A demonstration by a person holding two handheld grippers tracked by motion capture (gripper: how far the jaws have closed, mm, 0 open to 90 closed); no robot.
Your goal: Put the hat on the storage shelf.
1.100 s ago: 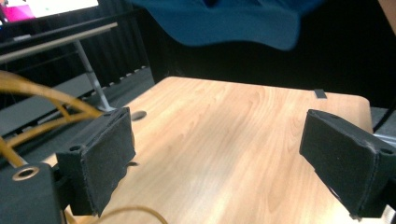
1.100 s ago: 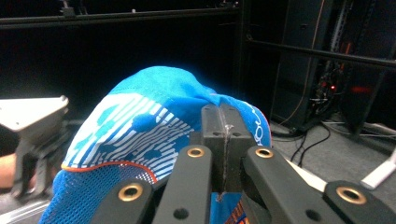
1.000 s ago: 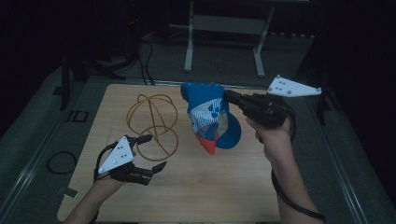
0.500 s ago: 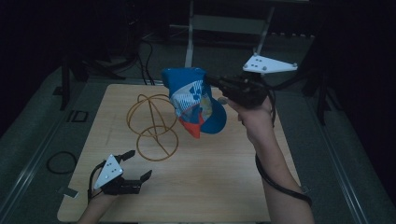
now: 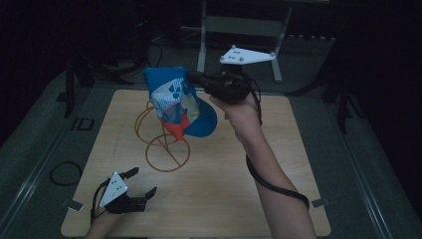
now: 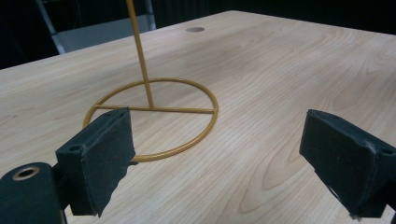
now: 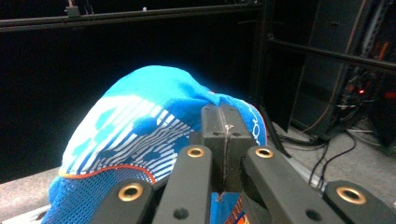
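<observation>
The blue cap (image 5: 179, 102) is held aloft over the wire stand (image 5: 161, 134) by the clamped right tool (image 5: 191, 77), forearm raised; the left tool (image 5: 142, 181) is kept low, gaping empty above the surface (image 5: 239, 189).

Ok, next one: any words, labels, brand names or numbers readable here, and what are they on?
No text can be read.
Blue cap, held in the right gripper: white stripes and blotches printed on it, but no letters to make out.
Gold wire stand: no marking.
Wooden table: no label.
</observation>
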